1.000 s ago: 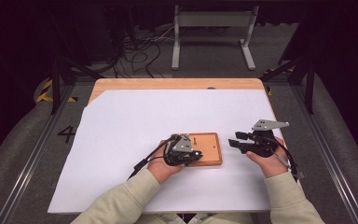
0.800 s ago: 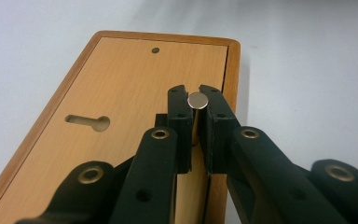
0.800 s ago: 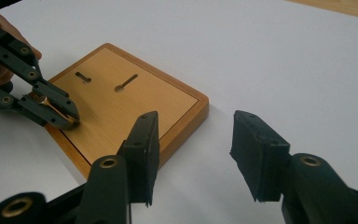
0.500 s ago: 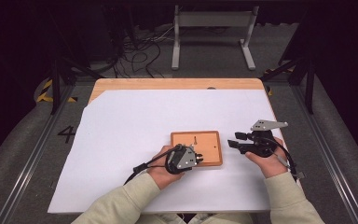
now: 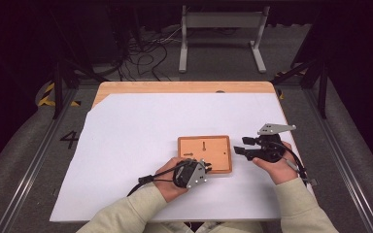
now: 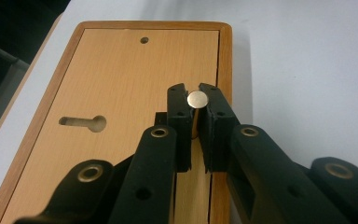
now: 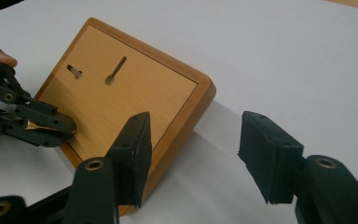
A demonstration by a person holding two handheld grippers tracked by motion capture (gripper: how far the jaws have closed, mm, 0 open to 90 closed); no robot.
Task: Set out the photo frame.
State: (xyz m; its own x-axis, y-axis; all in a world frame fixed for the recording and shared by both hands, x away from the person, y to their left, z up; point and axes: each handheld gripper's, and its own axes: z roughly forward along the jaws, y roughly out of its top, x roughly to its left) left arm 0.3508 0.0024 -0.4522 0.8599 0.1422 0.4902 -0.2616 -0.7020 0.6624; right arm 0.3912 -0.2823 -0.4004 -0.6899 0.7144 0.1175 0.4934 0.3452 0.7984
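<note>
White-covered tabletop (image 5: 126,145), wooden board (image 5: 218,145) near its front-right. Left tongs (image 5: 205,167) pulled back from over the board to its near edge, clamped on a brass pin (image 6: 196,99); likely extracted. Right tongs (image 5: 239,146) apart, idle beside the board.

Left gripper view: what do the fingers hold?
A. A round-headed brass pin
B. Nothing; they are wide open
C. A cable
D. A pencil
A: the left gripper's fingers are closed on a brass pin with a round flat head, over the wooden board.
</note>
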